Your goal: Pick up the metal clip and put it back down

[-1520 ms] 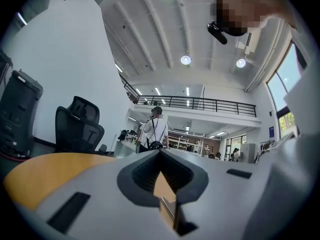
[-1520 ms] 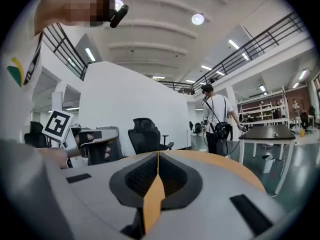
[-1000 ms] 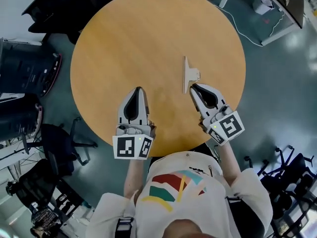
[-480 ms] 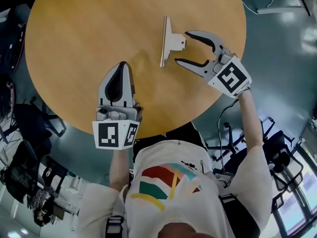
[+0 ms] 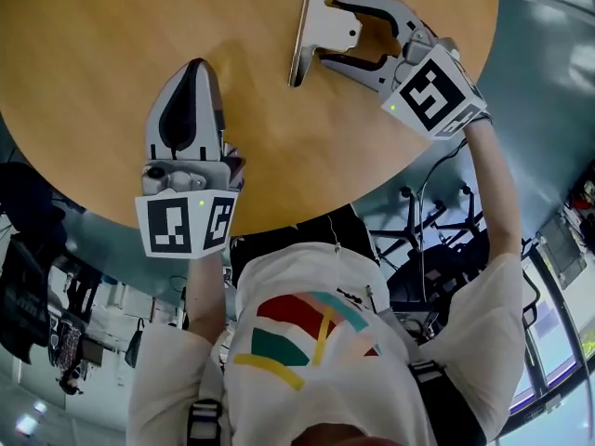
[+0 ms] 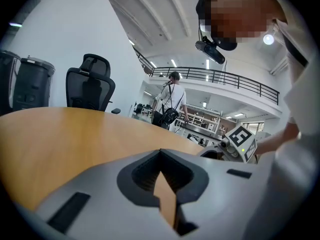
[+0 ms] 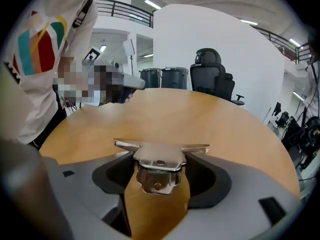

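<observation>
The metal clip (image 5: 303, 28) lies on the round wooden table (image 5: 112, 26), its long bar to the left and its shiny handle toward my right gripper (image 5: 331, 33). That gripper is open wide, one finger on each side of the handle, with small gaps showing. In the right gripper view the clip (image 7: 159, 165) sits between the grey fingers, resting on the wood. My left gripper (image 5: 191, 67) lies on the table left of the clip, shut with nothing in it. The left gripper view shows its closed tips (image 6: 160, 153) over bare wood.
The table's edge curves close to the person's body (image 5: 297, 342). Office chair bases (image 5: 423, 235) stand on the floor to the right. A black chair (image 7: 212, 79) and dark bins (image 7: 162, 77) stand beyond the far rim. A person (image 6: 174, 96) stands in the distance.
My right gripper went from shut to open wide and moved forward until its fingers flank the clip's handle. The head view tilted, so the table slid up the frame. The left gripper stayed shut.
</observation>
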`<state>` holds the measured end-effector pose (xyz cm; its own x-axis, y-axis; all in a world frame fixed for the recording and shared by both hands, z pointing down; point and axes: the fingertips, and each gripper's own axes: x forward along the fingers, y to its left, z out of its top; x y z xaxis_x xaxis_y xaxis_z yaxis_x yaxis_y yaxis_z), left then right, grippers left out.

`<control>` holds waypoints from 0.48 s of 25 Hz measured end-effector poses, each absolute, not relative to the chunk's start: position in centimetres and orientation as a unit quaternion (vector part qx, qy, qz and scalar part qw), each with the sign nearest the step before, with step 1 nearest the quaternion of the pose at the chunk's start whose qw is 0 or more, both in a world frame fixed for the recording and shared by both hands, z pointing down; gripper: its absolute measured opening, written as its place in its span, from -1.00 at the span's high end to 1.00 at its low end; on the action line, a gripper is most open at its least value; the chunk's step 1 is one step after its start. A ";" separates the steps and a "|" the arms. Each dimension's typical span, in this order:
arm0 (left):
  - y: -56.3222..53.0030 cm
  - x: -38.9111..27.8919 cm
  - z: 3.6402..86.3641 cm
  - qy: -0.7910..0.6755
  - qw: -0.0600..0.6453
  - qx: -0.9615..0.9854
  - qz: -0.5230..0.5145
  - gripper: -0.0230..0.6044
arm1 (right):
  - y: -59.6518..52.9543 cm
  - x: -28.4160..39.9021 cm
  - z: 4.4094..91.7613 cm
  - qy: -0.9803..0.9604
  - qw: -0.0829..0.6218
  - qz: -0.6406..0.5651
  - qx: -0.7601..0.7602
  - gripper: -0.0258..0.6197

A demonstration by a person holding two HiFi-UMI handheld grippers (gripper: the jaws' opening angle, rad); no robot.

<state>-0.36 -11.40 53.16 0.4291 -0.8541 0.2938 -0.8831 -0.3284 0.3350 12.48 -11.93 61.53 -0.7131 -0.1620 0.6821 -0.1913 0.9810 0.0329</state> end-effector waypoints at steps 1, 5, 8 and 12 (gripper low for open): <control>-11.5 -0.6 52.9 -0.536 0.223 0.814 0.031 0.79 | -11.9 12.4 61.6 -0.924 0.371 0.021 0.093 -0.01; -11.8 -1.9 51.4 -0.547 0.216 0.808 0.024 0.79 | -12.1 11.9 61.0 -0.916 0.385 0.045 0.098 0.00; -11.3 -2.5 50.2 -0.553 0.209 0.806 0.021 0.79 | -11.8 12.1 60.7 -0.908 0.403 0.040 0.105 0.01; -11.7 -4.0 46.0 -0.567 0.169 0.806 0.008 0.79 | -12.7 11.8 57.2 -0.907 0.396 0.021 0.144 0.01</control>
